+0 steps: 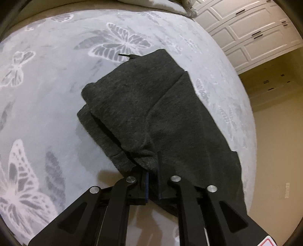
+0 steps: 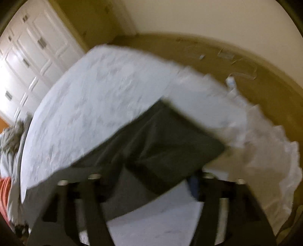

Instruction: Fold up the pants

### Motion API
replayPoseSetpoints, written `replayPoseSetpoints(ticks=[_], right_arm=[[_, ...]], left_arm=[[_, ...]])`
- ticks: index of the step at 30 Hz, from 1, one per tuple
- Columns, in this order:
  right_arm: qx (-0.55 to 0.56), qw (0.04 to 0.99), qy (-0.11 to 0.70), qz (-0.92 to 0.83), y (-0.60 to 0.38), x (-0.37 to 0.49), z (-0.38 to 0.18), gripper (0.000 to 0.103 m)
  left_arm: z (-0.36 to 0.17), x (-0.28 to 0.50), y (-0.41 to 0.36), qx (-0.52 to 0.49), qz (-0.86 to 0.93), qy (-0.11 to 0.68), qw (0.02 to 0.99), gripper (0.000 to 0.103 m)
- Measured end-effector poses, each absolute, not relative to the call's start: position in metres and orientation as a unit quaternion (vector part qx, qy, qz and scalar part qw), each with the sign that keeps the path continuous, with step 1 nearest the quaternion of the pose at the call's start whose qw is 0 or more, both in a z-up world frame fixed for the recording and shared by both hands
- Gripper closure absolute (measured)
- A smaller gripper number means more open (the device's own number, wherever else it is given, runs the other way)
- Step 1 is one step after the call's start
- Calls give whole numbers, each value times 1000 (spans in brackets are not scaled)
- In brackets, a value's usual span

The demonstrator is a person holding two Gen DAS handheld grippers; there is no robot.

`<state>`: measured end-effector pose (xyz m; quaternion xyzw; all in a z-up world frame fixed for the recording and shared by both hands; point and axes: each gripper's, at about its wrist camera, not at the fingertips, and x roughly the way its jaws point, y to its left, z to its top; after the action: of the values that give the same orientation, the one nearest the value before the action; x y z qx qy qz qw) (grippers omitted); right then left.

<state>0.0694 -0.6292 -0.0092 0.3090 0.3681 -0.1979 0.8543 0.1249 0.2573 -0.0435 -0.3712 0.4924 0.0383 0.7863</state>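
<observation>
Dark grey pants (image 1: 144, 106) lie partly folded in layers on a pale butterfly-print bedspread (image 1: 47, 98). My left gripper (image 1: 153, 186) is shut on the near edge of the pants, with cloth bunched between its blue-edged pads. In the blurred right wrist view the pants (image 2: 161, 140) spread in front of my right gripper (image 2: 153, 181). Its fingers stand wide apart, and cloth lies across the left finger. The right finger's blue pad (image 2: 193, 184) shows bare.
White panelled closet doors (image 1: 251, 32) stand beyond the bed; they also show in the right wrist view (image 2: 28, 62). Tan floor (image 1: 274, 132) lies past the bed's right edge. Crumpled bedding (image 1: 181, 5) sits at the far end. A frilly white bed skirt (image 2: 265, 151) hangs at the right.
</observation>
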Motion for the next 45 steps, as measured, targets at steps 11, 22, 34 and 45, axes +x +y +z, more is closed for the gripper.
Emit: replayPoseSetpoints(ticks=[11,22,34,45], right_arm=[[296,936,161,-97,-629,56,77,99],[268,866,327,-266,-664,62,4,75],[214,865,376,-253,-607,69,21,35],[292,826,384,-292,-636,43,-1,30]], left_arm=[[-52,133,253,-366,51,487,791,92],[-51,138,245,-332,64,492,802,91],[-42,142,227,-246,109,470,841,92],[-18,105,274,-348,128,428,824,60]])
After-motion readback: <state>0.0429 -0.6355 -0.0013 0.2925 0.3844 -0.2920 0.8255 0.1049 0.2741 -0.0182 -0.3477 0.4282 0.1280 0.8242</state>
